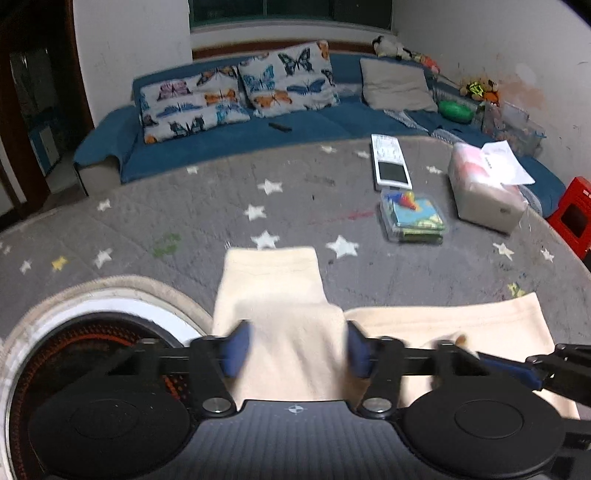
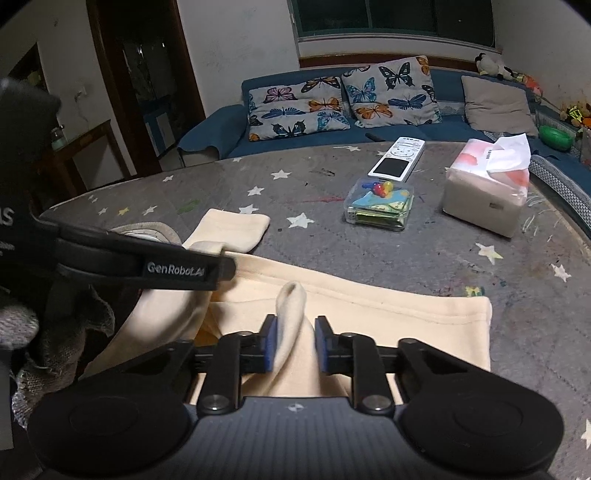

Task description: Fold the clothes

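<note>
Dim indoor light from overhead, with a dark window (image 2: 391,18) at twelve o'clock. The left wrist view is smeared with motion blur, especially the cream cloth (image 1: 277,332) and blue pads (image 1: 240,347). The right wrist view is sharper. Fisheye bending curves the table edge (image 2: 129,181), and the corners go black.

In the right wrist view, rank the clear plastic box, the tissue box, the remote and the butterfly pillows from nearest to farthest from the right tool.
1. Clear plastic box, ahead, slightly right.
2. Remote, behind the clear plastic box; tissue box, far right. Too close to call.
3. Butterfly pillows, on the sofa.
</note>
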`<act>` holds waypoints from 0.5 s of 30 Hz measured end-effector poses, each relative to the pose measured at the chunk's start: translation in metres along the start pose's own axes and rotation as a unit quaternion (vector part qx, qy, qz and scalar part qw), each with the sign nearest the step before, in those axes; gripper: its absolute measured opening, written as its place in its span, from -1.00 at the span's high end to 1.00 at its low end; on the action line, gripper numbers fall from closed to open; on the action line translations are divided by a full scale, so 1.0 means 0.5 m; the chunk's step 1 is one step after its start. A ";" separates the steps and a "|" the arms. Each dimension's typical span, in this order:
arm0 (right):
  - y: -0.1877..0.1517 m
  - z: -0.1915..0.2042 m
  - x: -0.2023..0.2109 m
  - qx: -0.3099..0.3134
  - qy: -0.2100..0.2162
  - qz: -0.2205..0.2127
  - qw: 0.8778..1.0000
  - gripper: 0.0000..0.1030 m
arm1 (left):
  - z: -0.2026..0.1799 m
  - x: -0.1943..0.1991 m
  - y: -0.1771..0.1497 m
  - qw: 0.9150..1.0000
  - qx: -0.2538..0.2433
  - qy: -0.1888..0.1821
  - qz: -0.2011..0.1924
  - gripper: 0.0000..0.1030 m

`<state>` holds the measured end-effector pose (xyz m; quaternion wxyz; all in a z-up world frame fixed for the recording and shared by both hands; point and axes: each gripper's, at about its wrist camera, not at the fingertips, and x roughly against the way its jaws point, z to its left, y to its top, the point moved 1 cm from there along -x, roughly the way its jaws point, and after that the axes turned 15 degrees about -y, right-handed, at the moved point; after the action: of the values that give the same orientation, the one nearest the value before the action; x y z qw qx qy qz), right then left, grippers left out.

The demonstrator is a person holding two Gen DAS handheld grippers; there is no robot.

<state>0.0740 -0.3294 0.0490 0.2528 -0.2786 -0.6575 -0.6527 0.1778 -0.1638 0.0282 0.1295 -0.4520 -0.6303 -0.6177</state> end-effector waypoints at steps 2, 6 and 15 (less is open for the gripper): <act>0.000 -0.005 0.003 -0.004 -0.001 -0.003 1.000 0.71 | 0.003 0.002 -0.004 1.000 -0.001 -0.002 -0.001 0.41; 0.001 -0.014 0.016 -0.015 -0.007 -0.013 1.000 0.79 | 0.008 0.019 -0.007 1.000 -0.001 -0.010 -0.010 0.66; 0.003 -0.059 0.080 -0.044 -0.030 -0.048 0.997 0.81 | 0.020 0.092 -0.019 0.999 0.012 -0.014 -0.045 0.72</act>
<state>0.0453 -0.3576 0.0788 0.1893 -0.2771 -0.6479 -0.6838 0.1492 -0.1341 0.0529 0.0983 -0.4307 -0.6593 -0.6084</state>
